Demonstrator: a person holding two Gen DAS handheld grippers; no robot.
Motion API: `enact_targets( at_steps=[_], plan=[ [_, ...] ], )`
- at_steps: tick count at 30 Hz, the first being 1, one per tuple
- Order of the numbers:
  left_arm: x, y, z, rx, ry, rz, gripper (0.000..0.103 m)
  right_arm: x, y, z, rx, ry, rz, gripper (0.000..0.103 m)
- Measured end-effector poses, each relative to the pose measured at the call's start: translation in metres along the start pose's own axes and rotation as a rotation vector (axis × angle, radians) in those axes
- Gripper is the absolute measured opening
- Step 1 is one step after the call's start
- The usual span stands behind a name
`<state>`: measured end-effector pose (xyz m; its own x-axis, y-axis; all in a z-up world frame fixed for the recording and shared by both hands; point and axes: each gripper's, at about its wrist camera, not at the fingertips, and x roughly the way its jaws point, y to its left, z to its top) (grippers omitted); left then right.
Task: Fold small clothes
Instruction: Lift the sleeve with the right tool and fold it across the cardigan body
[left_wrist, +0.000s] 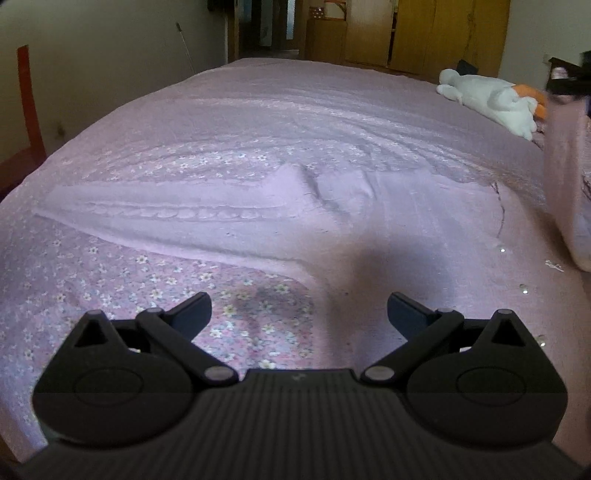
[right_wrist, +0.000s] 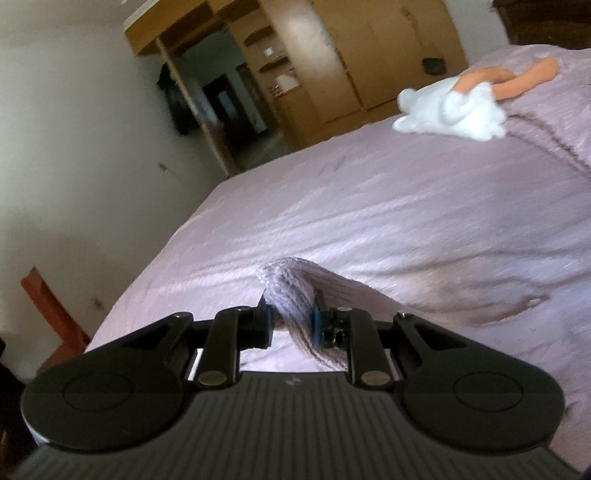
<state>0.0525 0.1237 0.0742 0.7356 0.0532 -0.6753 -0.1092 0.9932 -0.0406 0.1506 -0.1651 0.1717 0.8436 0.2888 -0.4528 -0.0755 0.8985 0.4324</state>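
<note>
Close in, my left gripper (left_wrist: 299, 314) hangs spread wide, holding nothing, low over floral bedsheet (left_wrist: 110, 280). My right gripper (right_wrist: 291, 317) pinches bunched edge of pink knit garment (right_wrist: 291, 288), lifted off bed. Rest of garment lies flat mid-bed, sleeve stretched leftward. Farther off, white plush toy (left_wrist: 491, 99), then wooden wardrobe (right_wrist: 369, 55).

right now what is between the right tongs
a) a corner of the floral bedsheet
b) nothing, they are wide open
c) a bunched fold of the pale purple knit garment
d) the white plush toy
c: in the right wrist view the right tongs are closed on a bunched fold of the pale purple knit garment, while the white plush toy lies far off on the bed.
</note>
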Motion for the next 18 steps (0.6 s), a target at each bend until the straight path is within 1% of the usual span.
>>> enact_targets(
  at_steps=[3, 5, 8, 12, 13, 16, 18],
  plan=[
    [0.004, 0.009, -0.004, -0.019, 0.011, -0.001, 0.103, 0.036, 0.026, -0.033, 0.001, 0.061, 0.009, 0.022],
    [0.005, 0.014, -0.007, -0.032, 0.017, -0.002, 0.103, 0.063, 0.036, -0.057, 0.0, 0.106, 0.005, 0.022],
    [0.008, 0.022, -0.011, -0.043, 0.023, 0.006, 0.103, 0.089, 0.046, -0.082, -0.016, 0.13, -0.011, 0.022],
    [0.012, 0.031, -0.016, -0.058, 0.034, 0.01, 0.103, 0.12, 0.036, -0.104, -0.008, 0.182, -0.023, 0.022],
    [0.013, 0.032, -0.016, -0.061, 0.036, 0.01, 0.103, 0.125, 0.025, -0.104, -0.004, 0.185, -0.029, 0.022],
    [0.016, 0.034, -0.018, -0.062, 0.04, 0.013, 0.103, 0.143, 0.019, -0.108, 0.008, 0.204, -0.042, 0.022],
    [0.018, 0.035, -0.02, -0.063, 0.044, 0.018, 0.103, 0.155, 0.017, -0.113, 0.003, 0.228, -0.057, 0.024]
  ],
)
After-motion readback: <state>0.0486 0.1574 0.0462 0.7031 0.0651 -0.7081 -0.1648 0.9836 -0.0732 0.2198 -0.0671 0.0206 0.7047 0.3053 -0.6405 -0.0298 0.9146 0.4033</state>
